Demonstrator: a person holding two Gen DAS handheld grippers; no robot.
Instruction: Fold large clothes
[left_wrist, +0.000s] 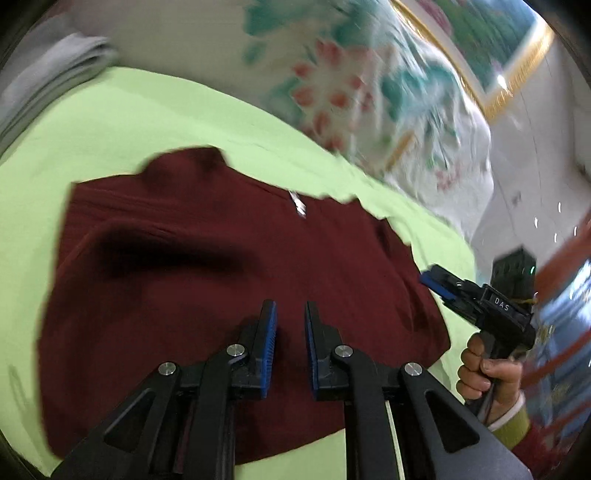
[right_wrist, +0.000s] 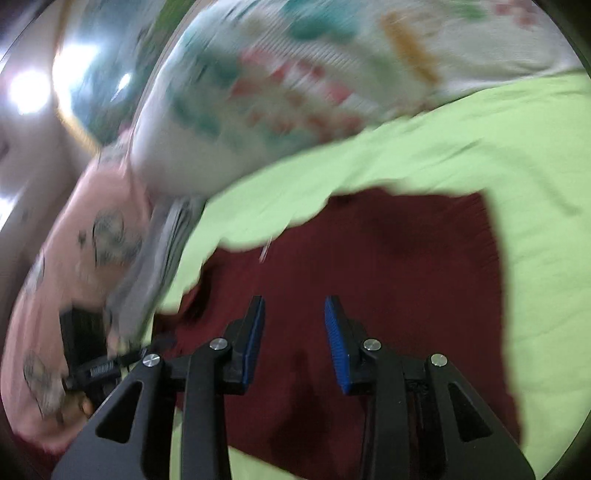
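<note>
A dark red garment (left_wrist: 221, 280) lies folded on the light green bed sheet (left_wrist: 110, 122), with a small white tag near its far edge. My left gripper (left_wrist: 290, 314) hovers over its near part, jaws apart and empty. My right gripper (left_wrist: 439, 286) shows at the garment's right edge in the left wrist view, held in a hand. In the right wrist view the right gripper (right_wrist: 294, 310) is open and empty above the garment (right_wrist: 388, 280). The left gripper's body (right_wrist: 96, 365) shows blurred at the lower left there.
A floral white quilt (left_wrist: 351, 81) is piled beyond the garment. A folded grey cloth (left_wrist: 48, 85) lies at the far left of the sheet. A pink patterned cloth (right_wrist: 74, 258) is at the left in the right wrist view. A gold-framed picture (left_wrist: 491, 55) hangs on the wall.
</note>
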